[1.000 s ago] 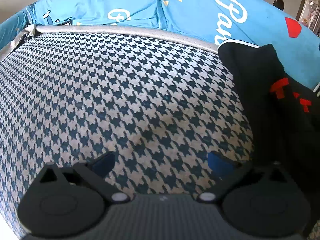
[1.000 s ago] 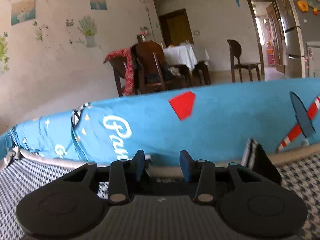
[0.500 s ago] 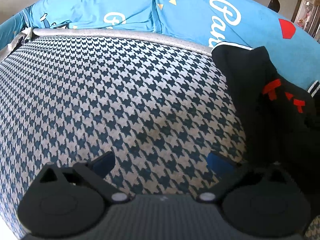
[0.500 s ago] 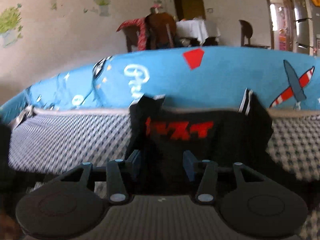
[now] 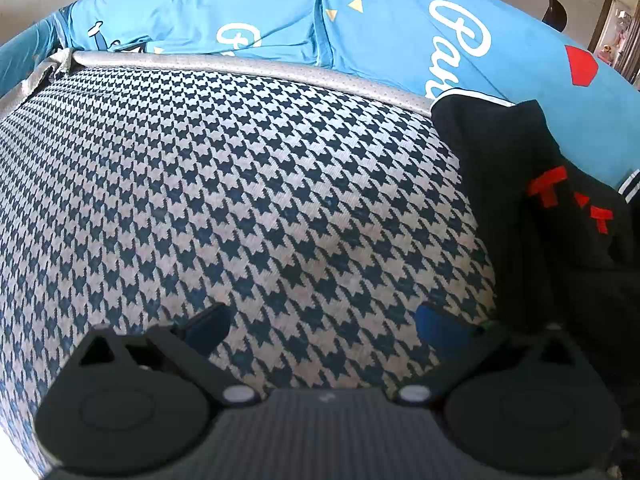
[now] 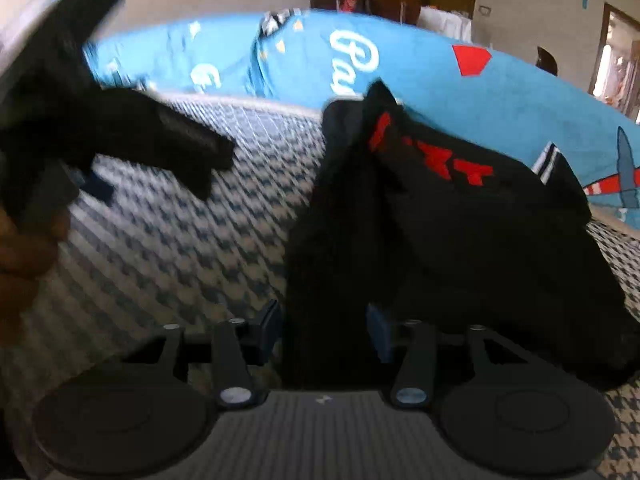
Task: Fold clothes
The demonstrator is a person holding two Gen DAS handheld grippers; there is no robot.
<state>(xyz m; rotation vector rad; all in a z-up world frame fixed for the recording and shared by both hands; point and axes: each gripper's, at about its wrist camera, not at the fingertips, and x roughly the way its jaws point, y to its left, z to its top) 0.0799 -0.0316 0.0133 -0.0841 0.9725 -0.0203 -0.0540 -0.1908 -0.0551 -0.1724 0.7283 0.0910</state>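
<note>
The houndstooth cushion [image 5: 248, 184] fills my work surface, backed by a blue printed cover [image 5: 400, 20]. The black garment with red lettering [image 6: 460, 232] lies bunched at the cushion's right side, against the cover. My right gripper [image 6: 324, 328] is clenched on a fold of it. My left gripper [image 5: 320, 320] is released, jaws spread over bare cushion.

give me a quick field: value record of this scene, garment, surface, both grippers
garment: black garment with red lettering, crumpled, unfolded
surface: houndstooth cushion, blue printed fabric behind it
left gripper: open, empty, over bare cushion, left of the garment
right gripper: fingers either side of the garment's near edge; grip unclear
view quality: right wrist view blurred
</note>
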